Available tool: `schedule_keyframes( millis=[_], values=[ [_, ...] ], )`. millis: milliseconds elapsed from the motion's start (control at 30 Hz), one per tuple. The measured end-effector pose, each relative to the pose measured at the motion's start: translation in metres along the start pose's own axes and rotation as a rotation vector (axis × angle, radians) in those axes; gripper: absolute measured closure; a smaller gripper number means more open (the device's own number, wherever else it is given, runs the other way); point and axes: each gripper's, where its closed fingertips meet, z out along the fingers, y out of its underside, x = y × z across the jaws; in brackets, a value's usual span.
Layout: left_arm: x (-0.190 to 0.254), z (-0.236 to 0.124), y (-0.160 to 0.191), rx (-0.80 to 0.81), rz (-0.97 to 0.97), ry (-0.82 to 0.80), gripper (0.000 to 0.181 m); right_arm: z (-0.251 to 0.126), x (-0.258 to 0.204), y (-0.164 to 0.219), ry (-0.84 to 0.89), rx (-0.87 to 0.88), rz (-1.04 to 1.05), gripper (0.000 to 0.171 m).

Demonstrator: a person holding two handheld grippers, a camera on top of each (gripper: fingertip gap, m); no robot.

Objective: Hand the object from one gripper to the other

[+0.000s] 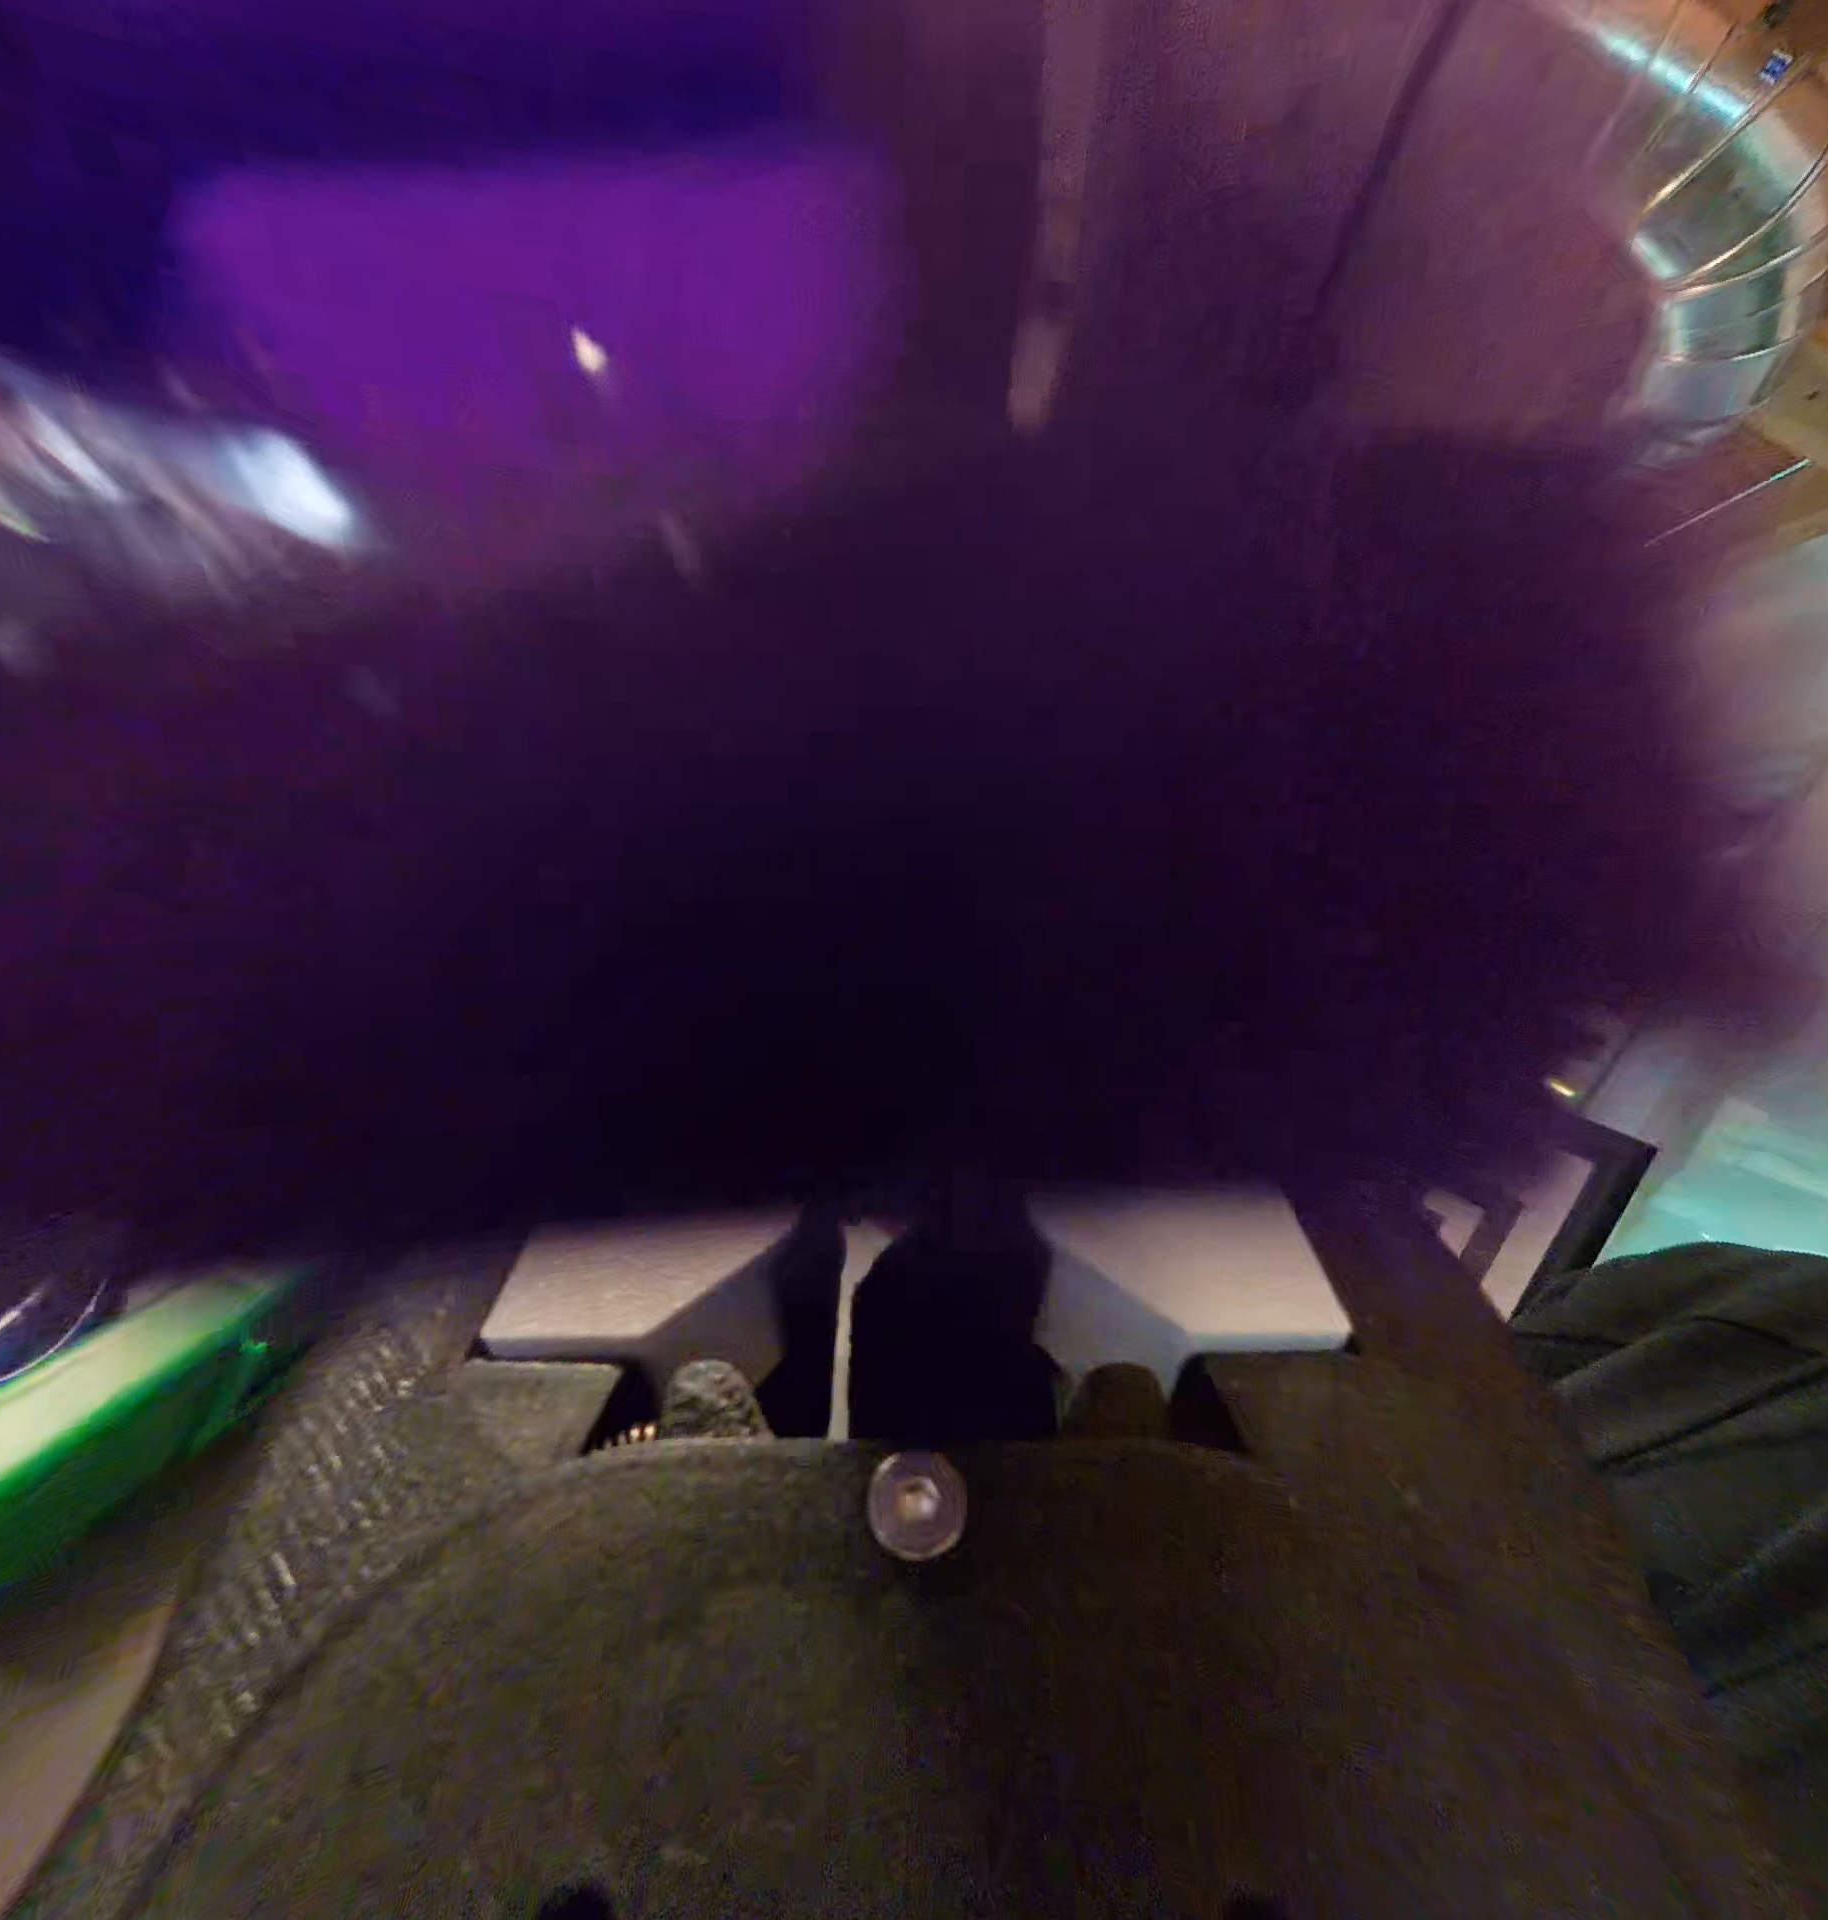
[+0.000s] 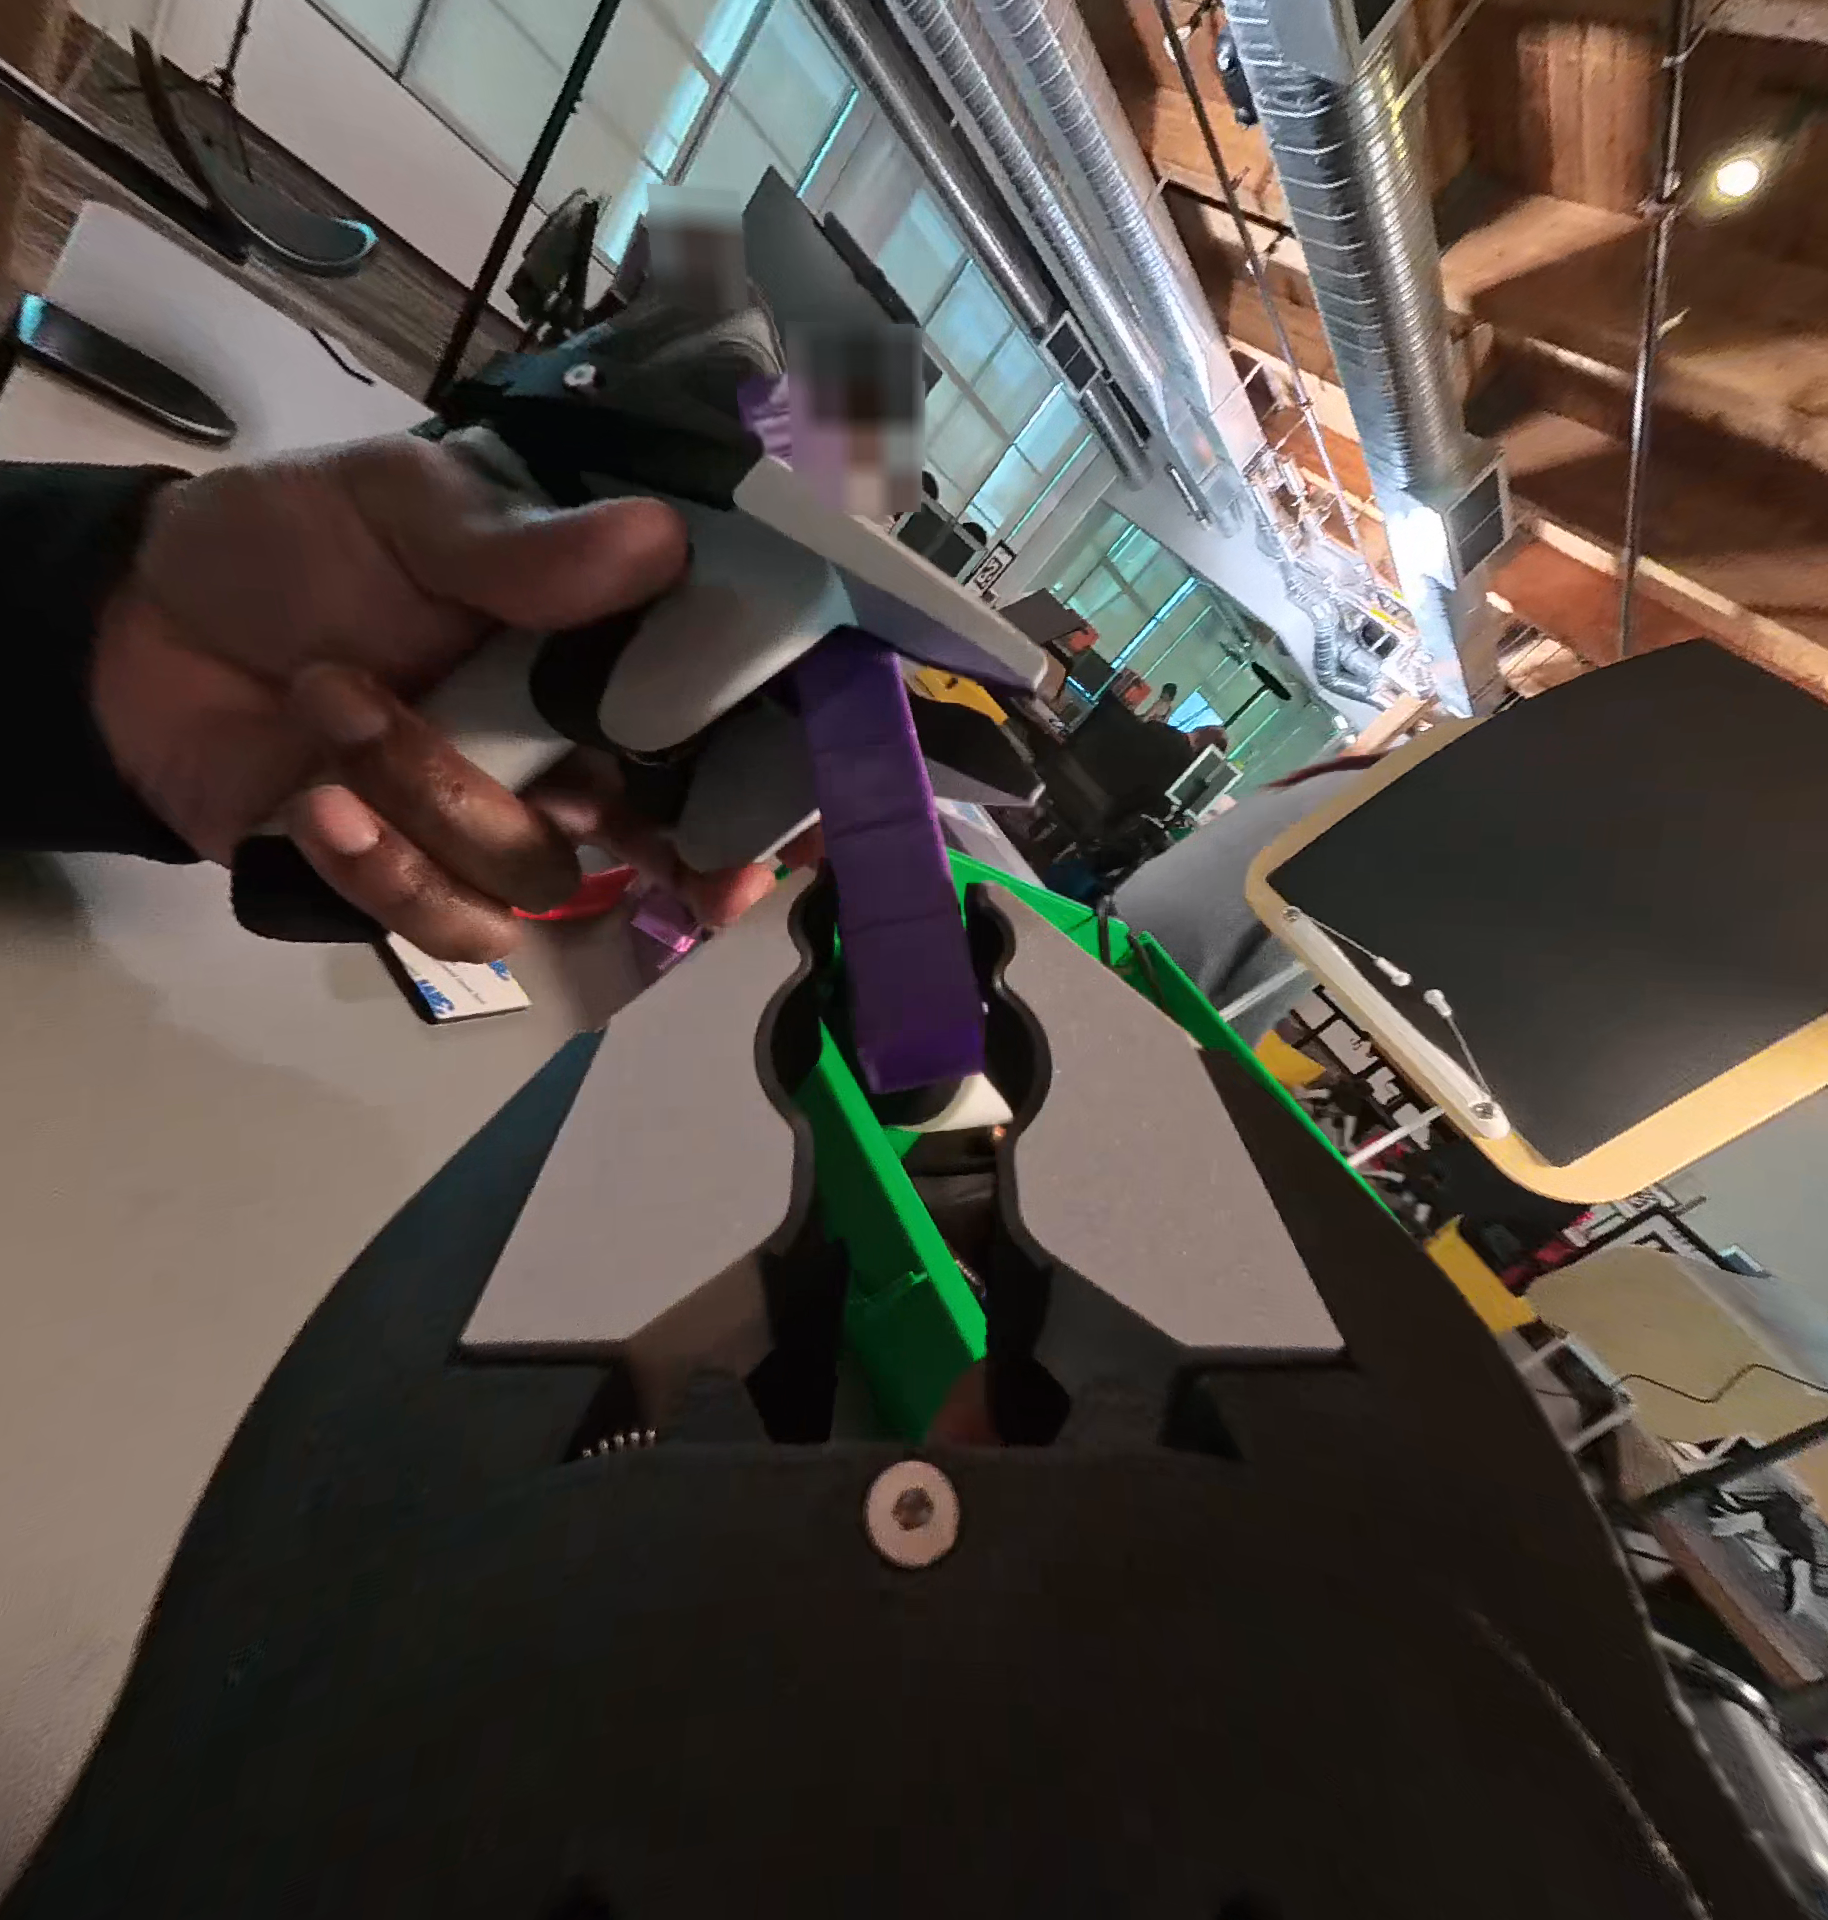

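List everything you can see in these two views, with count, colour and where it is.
purple segmented plastic bar: one, purple, centre
green plastic piece: one, green, behind the bar's lower end
black-seated chair with pale wood rim: one, right side
ribbed silver metal ducts: at least two, overhead
flat white card: one, on the grey table
left claw: shut on the bar's upper part
right claw: around the bar's lower end, contact unclear
hand: one, holding the left claw

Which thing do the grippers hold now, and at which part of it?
A purple bar. The right gripper pinches its lower end; the left gripper grips it higher up.
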Motion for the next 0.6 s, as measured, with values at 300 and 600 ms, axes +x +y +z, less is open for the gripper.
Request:
schedule_keyframes(
  millis=[300, 600],
  values=[
    [0.006, -0.005, -0.012, 0.071, 0.07, 0.004, 0.154, -0.01, 0.002, -0.003, -0.127, 0.043, 0.246, 0.147],
    [-0.012, 0.004, 0.007, -0.046, 0.215, -0.166, 0.155, 0.003, 0.0, 0.028, -0.02, -0.147, -0.012, 0.144]
  ],
)
